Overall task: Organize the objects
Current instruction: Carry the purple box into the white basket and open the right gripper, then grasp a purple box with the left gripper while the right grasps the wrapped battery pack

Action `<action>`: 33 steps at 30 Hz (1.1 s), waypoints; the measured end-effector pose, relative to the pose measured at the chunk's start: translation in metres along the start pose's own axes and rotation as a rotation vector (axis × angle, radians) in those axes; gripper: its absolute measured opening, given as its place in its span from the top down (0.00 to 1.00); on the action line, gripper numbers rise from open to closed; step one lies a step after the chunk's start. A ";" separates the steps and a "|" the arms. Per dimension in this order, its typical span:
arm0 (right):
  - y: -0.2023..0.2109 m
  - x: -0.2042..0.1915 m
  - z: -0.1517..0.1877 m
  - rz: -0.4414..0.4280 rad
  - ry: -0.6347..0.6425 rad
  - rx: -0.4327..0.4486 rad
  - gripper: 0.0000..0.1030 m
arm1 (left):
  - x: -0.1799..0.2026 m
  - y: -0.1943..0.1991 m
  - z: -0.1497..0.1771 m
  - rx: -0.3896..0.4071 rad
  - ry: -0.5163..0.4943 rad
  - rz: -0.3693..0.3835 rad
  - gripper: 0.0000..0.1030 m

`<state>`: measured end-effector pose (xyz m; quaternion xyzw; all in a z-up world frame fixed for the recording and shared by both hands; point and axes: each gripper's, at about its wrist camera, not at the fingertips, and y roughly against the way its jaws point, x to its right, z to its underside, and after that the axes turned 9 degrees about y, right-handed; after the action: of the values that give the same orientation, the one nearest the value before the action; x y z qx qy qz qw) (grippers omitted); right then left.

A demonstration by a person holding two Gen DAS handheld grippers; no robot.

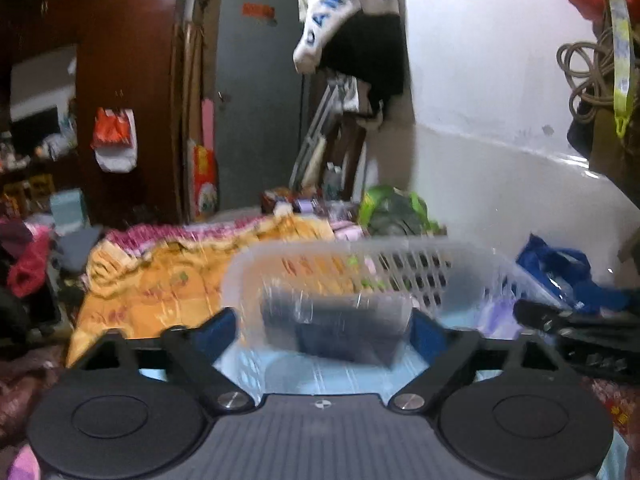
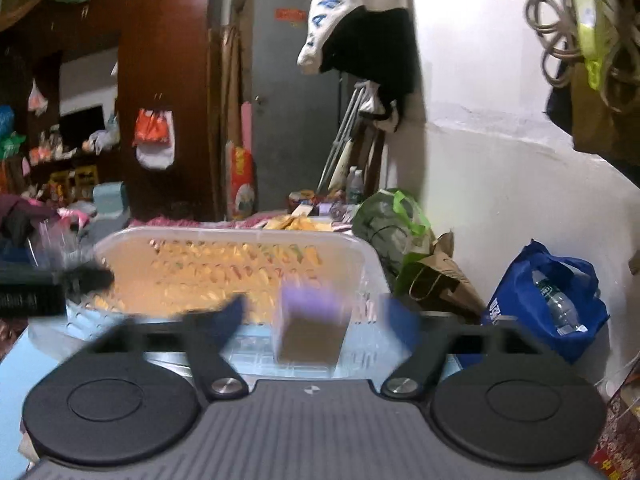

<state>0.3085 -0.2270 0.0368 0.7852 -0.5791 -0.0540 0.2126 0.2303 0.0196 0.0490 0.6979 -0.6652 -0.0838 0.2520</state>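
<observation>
Ahead, the clear basket [image 2: 236, 240] sits on the bed; left tool [image 1: 324, 320], spread, brackets a dark, apparently wrapped block [image 1: 336, 320] lying crosswise, while right tool [image 2: 316, 320], spread, straddles a small purple-topped box [image 2: 310, 328].

Dark box [image 1: 336, 326] between the left fingers is all smeared, can't tell what it is. Purple-and-brown box [image 2: 310, 320] in the right view is blurry too. Right finger tips [image 2: 394, 316] are streaks. Basket [image 1: 360, 256] holes blur together. Black thing [image 2: 36, 292] is cut off at the left edge.
</observation>
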 end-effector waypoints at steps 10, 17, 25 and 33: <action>0.085 0.011 0.082 -0.053 -0.024 0.055 0.00 | -0.029 0.100 0.091 0.134 -0.022 -0.016 0.04; 0.106 -0.006 0.134 -0.152 -0.011 -0.015 0.00 | -0.049 0.126 0.165 0.078 0.018 -0.003 0.04; 0.107 -0.030 0.134 -0.154 0.034 0.030 0.08 | -0.029 0.140 0.173 0.114 -0.018 0.019 0.06; 0.098 -0.050 0.132 -0.185 0.101 0.017 0.42 | 0.015 0.124 0.187 0.097 -0.109 0.075 0.12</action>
<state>0.1620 -0.2397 -0.0516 0.8388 -0.4931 -0.0292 0.2289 0.0373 -0.0380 -0.0510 0.6780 -0.7070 -0.0799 0.1844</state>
